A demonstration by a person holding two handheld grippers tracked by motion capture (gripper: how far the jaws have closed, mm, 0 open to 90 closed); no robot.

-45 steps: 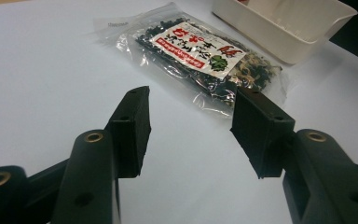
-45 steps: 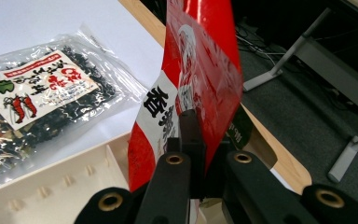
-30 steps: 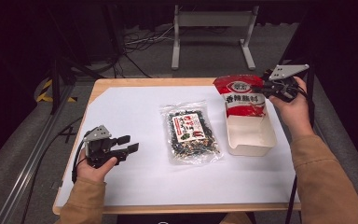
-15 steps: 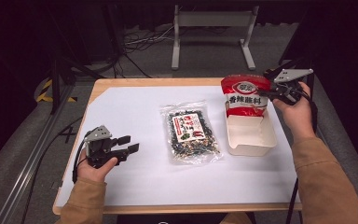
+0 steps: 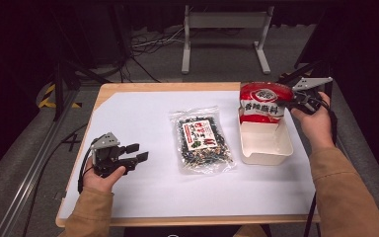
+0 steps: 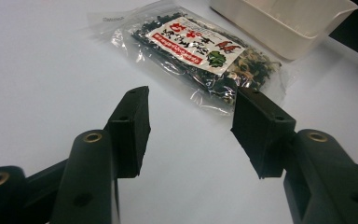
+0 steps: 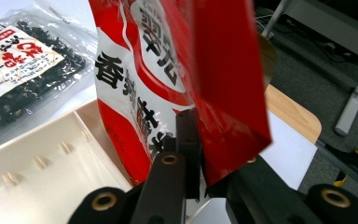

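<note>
Holding the red pouch point(image 5: 261, 103) by its side edge, my right gripper point(image 5: 296, 101) has it pinched between its jaws, which have just been easing apart a little, though in the right gripper view the foil still sits between them; the pouch stands upright at the far end of the white tray point(image 5: 271, 148), its bottom down inside the tray as far as I can tell. My left gripper point(image 5: 133, 157) rests low over the white sheet point(image 5: 143, 113), jaws half apart with nothing in them, pointing toward the clear bag point(image 5: 202, 140) that lies flat just left of the tray. I judge the pouch light and soft, its glossy film slippery and easy to crease, and its contents likely to shift so that it leans or flops once released. A flat seam or the sealed top edge is the best place to take it, since the bulging middle would slide out of the pads. The clear bag looks just as limp, so I would take it by a corner or edge seam
</note>
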